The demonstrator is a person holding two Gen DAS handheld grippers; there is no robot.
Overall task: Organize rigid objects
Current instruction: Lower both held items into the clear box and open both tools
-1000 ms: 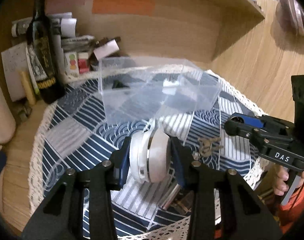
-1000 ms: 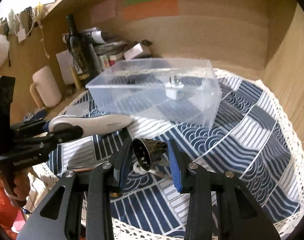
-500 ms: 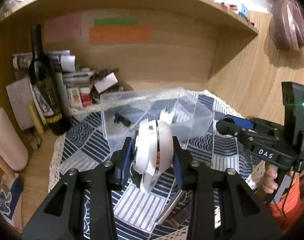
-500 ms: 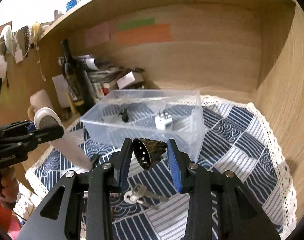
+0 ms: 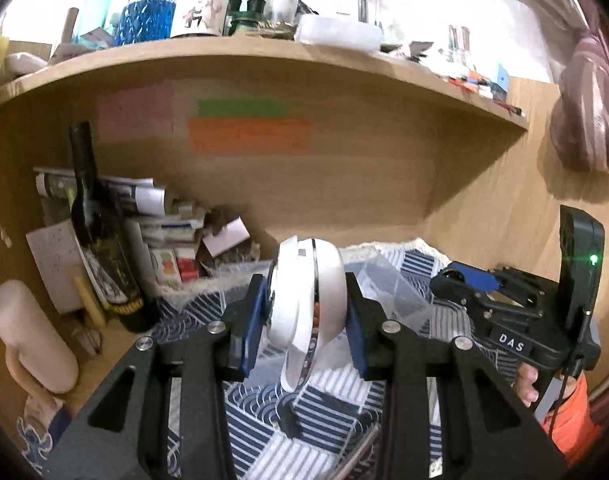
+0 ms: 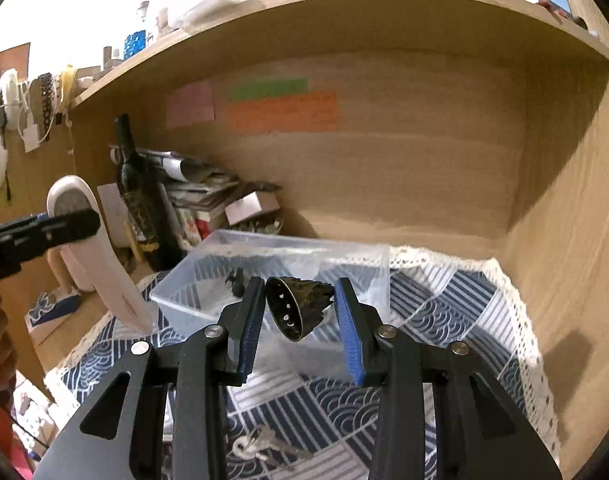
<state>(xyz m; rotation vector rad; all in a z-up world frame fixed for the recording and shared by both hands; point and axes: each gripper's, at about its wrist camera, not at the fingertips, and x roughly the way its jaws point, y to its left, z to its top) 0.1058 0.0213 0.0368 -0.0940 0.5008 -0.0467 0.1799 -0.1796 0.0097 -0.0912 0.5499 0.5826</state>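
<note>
My left gripper (image 5: 306, 316) clamps the white plastic shoehorn (image 5: 304, 304), my right gripper (image 6: 298, 316) the dark metal bell (image 6: 294, 306); I should lower both squarely over the clear plastic bin (image 6: 264, 256) before releasing.

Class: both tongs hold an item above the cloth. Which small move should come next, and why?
Probably carry the right tongs forward over the clear bin and lower: they grip the metal cone just short of it, and the bin is open.

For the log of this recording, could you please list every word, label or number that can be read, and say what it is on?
"DAS": white letters on the right gripper body, left wrist view.
Wine bottle label: too blurred to read.
Orange note and green note: writing illegible.
White handled tool marking: too small.
</note>
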